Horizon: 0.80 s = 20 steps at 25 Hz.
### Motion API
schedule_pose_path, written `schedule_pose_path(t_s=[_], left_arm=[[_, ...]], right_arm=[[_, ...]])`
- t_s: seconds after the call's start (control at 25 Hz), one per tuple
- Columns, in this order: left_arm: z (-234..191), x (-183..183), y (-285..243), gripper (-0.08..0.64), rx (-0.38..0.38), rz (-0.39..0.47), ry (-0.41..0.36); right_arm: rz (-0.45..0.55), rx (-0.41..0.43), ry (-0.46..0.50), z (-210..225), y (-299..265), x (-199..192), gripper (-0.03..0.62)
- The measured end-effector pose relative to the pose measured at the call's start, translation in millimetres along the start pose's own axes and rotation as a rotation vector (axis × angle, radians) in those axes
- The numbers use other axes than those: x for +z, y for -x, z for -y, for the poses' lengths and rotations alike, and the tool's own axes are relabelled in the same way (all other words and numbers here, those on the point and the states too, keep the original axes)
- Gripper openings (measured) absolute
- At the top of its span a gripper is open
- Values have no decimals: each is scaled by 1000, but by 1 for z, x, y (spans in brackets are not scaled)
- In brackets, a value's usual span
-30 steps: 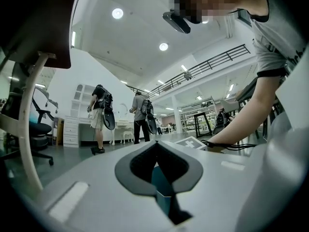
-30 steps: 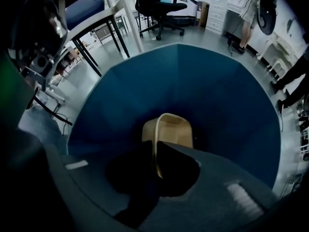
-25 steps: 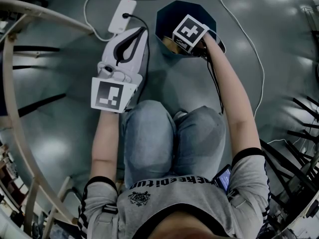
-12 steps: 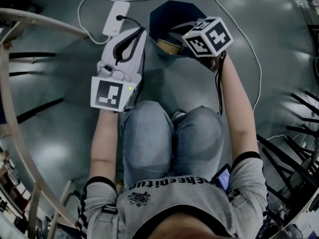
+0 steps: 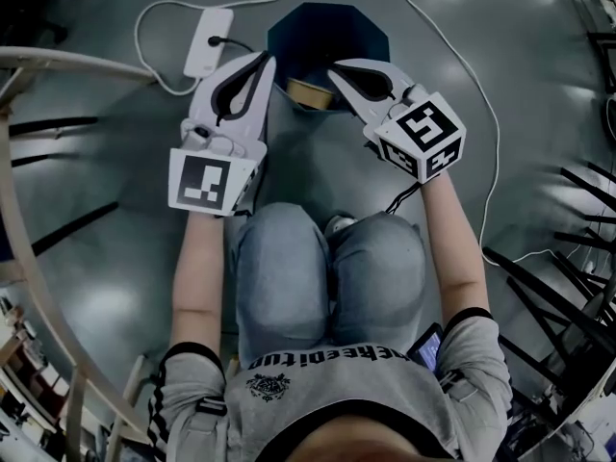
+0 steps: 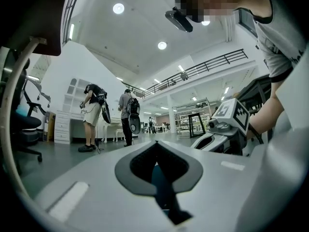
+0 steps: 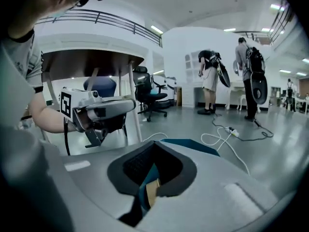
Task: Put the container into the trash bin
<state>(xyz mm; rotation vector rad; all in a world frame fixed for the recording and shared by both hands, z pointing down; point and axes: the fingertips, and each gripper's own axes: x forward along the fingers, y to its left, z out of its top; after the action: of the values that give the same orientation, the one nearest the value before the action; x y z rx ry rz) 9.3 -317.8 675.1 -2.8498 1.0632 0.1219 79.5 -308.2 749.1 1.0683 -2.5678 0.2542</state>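
A dark blue trash bin (image 5: pixel 332 29) stands on the floor ahead of the person's knees. A tan container (image 5: pixel 310 91) lies inside it at the near wall. My right gripper (image 5: pixel 336 67) hovers over the bin's near right rim, shut and empty. In the right gripper view, the bin (image 7: pixel 194 146) and a sliver of the container (image 7: pixel 152 191) show through the hole between the shut jaws. My left gripper (image 5: pixel 262 60) is shut on nothing at the bin's near left rim. Its own view shows only dark teal through the jaw hole.
A white power strip (image 5: pixel 208 41) with its cable lies on the floor left of the bin. Another white cable (image 5: pixel 472 65) runs past on the right. A curved table frame (image 5: pixel 29 219) stands at the left, and black chair legs (image 5: pixel 549 287) at the right. People stand far off (image 7: pixel 210 81).
The right gripper has risen out of the bin and drawn back toward the person, leaving the container inside. The left gripper has hardly moved.
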Motion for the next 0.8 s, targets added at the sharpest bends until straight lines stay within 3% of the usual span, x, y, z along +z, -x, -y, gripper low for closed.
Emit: schedule_pose_path(t_s=[0.4, 0.56, 0.8], left_arm=[[19, 30, -20, 20, -29, -51, 40], [23, 53, -20, 20, -29, -75, 50], [23, 108, -17, 20, -12, -96, 79]], right_arm=[[160, -87, 32, -2, 48, 42, 2], [241, -101, -5, -10, 68, 70, 2], [244, -152, -55, -16, 102, 112, 2]])
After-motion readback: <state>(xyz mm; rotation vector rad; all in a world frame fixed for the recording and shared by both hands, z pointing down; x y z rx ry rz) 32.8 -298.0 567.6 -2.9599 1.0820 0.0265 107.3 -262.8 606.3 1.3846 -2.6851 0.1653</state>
